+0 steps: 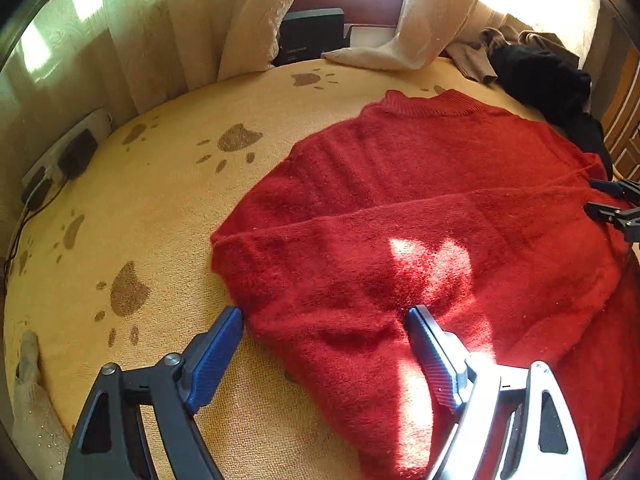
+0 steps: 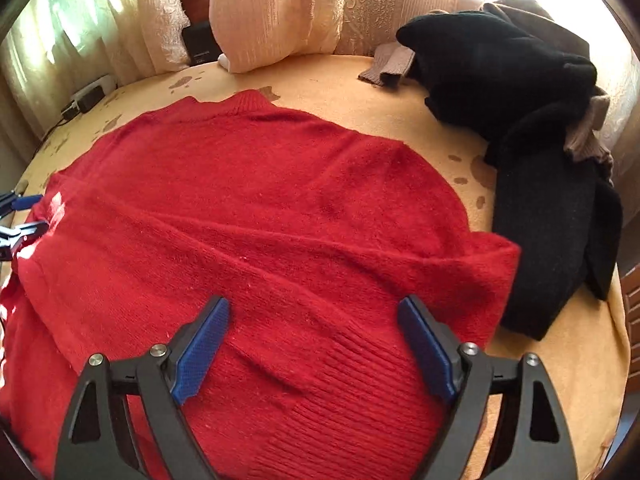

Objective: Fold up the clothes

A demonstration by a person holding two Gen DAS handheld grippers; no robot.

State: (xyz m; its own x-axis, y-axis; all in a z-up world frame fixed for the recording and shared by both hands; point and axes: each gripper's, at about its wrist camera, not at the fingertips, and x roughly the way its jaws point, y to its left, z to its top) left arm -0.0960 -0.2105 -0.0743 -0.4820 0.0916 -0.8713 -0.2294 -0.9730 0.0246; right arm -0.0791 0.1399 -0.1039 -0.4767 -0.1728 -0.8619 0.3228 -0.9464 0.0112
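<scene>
A fuzzy red sweater [image 1: 420, 184] lies flat on a yellow paw-print blanket [image 1: 160, 208], collar at the far side, both sleeves folded across its body. My left gripper [image 1: 324, 314] stands open over the sweater's left edge, one blue pad over the blanket, the other over the knit, nothing pinched. In the right wrist view the same sweater [image 2: 248, 208] fills the middle, and my right gripper [image 2: 314, 306] hangs open above a ribbed sleeve cuff [image 2: 360, 372]. Each gripper shows at the other view's edge: right gripper [image 1: 612, 200], left gripper [image 2: 24, 216].
A pile of black clothes [image 2: 532, 160] and brown clothes [image 2: 388, 66] lies at the blanket's far right. Cream curtains [image 1: 256, 16] hang behind, with a black box [image 1: 312, 34] between them. A power strip with plugs [image 1: 68, 156] sits at the left edge.
</scene>
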